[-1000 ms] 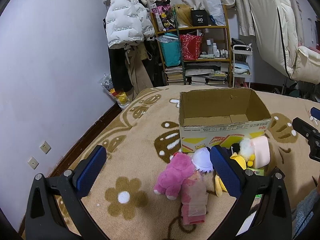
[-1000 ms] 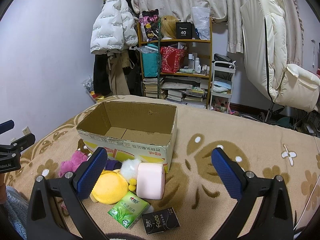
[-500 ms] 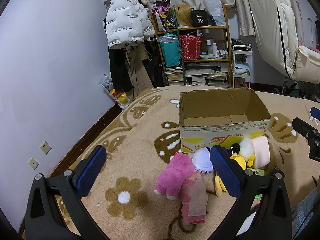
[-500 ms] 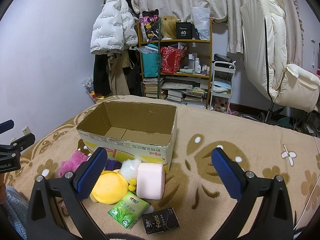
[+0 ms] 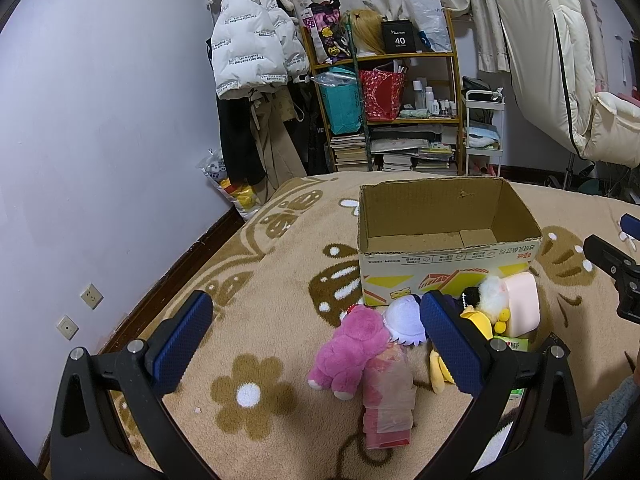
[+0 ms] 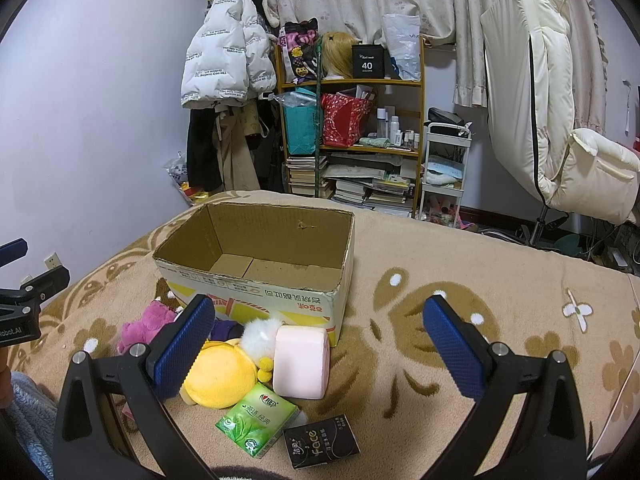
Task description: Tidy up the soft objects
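Nothing is packed yet: the cardboard box [image 6: 256, 268] stands with only its bare floor showing, and the soft things lie heaped on the blanket [image 6: 460, 264] against its near wall, so this looks like the very start, with the first pick not yet made. Both tools hover above the heap. The left gripper [image 5: 316, 340] has its jaws spread wide and grips nothing; the pink plush [image 5: 348, 348] lies low between them, toward the right-hand jaw, with a pink wrapped pack [image 5: 386, 396] touching it at about 5 o'clock and a white and purple toy [image 5: 402, 318] at its 2 o'clock. The right gripper [image 6: 316, 340] is likewise released and empty; the yellow plush [image 6: 220, 376] sits just beside its left-hand jaw, the pink block [image 6: 302, 362] rests between the jaws, a green tissue pack [image 6: 258, 420] and a black pack [image 6: 322, 440] at 6 o'clock. The next move probably calls for lowering one gripper over a toy, centring it, then closing gently, since plush gives under pressure.
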{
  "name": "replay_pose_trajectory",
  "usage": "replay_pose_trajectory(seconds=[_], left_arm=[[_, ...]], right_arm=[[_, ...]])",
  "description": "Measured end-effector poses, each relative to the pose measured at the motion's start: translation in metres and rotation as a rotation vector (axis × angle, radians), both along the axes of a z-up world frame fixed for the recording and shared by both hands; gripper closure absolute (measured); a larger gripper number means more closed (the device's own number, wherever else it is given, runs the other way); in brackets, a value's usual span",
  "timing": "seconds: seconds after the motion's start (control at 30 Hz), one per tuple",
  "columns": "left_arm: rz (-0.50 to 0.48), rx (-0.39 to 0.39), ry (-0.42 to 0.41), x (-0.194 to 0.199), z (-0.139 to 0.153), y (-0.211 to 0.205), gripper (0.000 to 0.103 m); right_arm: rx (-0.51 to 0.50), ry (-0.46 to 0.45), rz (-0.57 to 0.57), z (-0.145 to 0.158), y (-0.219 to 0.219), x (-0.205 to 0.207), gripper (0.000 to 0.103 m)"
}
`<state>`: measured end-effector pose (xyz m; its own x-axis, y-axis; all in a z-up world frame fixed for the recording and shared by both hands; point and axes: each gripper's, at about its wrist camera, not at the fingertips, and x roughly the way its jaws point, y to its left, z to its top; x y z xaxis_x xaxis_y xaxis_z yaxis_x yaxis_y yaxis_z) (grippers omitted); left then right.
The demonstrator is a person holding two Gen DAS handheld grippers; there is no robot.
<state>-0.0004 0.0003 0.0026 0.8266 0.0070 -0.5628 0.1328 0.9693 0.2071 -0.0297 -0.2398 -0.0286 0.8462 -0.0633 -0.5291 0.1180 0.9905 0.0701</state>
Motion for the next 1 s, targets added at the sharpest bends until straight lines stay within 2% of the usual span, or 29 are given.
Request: replay_pose_trajectory(seconds=[0.8, 1.0], left_arm=[[-0.010, 0.008, 0.002, -0.0018, 0.0005, -0.0018, 0.001], [-0.024, 0.020, 0.046, 0.0038, -0.0052, -0.0033, 0.001]], right_arm=[[-0.002, 0.003, -0.001, -0.0011, 0.0019, 0.0010, 0.000], [0.019, -0.025, 0.008, 0.0012, -0.0003, -0.0036, 0.000]])
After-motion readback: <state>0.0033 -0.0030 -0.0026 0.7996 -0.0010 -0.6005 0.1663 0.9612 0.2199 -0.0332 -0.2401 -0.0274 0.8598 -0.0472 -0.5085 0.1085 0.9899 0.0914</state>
